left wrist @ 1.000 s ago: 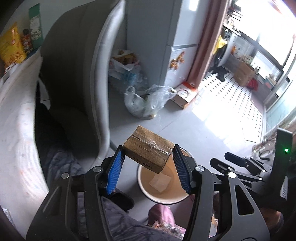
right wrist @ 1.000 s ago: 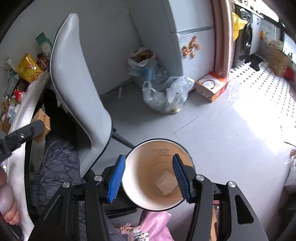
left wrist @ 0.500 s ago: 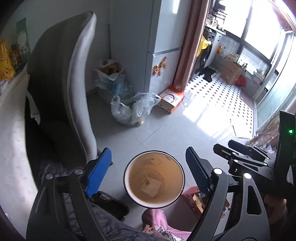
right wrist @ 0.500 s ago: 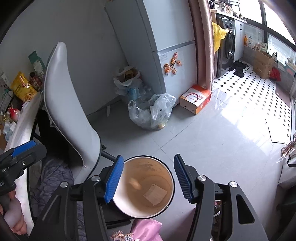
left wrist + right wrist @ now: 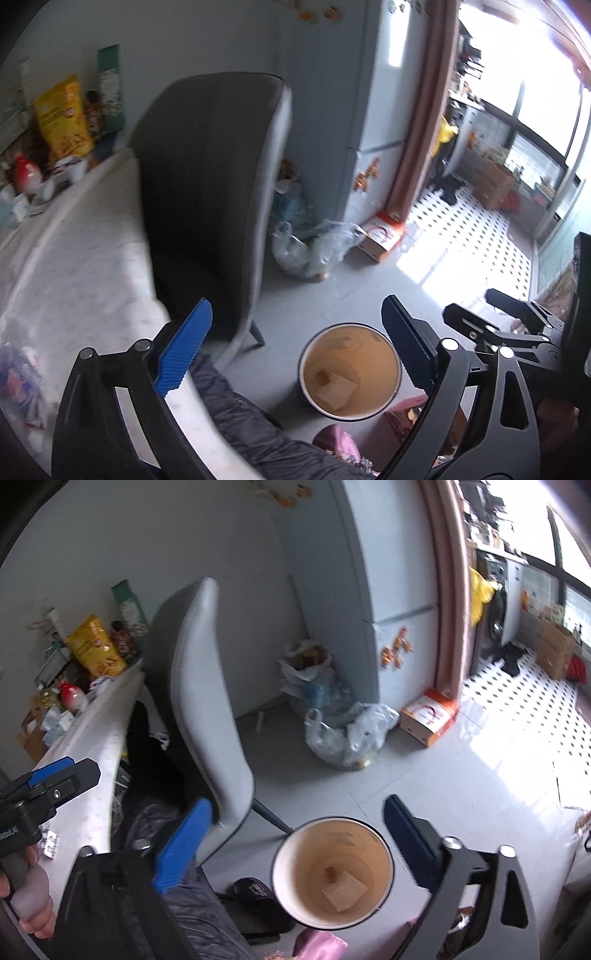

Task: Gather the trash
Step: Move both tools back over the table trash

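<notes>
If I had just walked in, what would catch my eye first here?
Probably the round waste bin on the floor between the open blue fingers, with a small cardboard box lying at its bottom. Then the grey chair at the table, and the crumpled plastic bag by the fridge.

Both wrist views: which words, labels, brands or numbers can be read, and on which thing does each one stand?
None reads fully.
"...AI": white lettering, cut off, on the black left tool body.
Black slipper logo: too blurred.
Yellow snack bag print: too small.
Green carton print: blurred.
Orange and white cardboard box: a red mark only, no legible words.
</notes>
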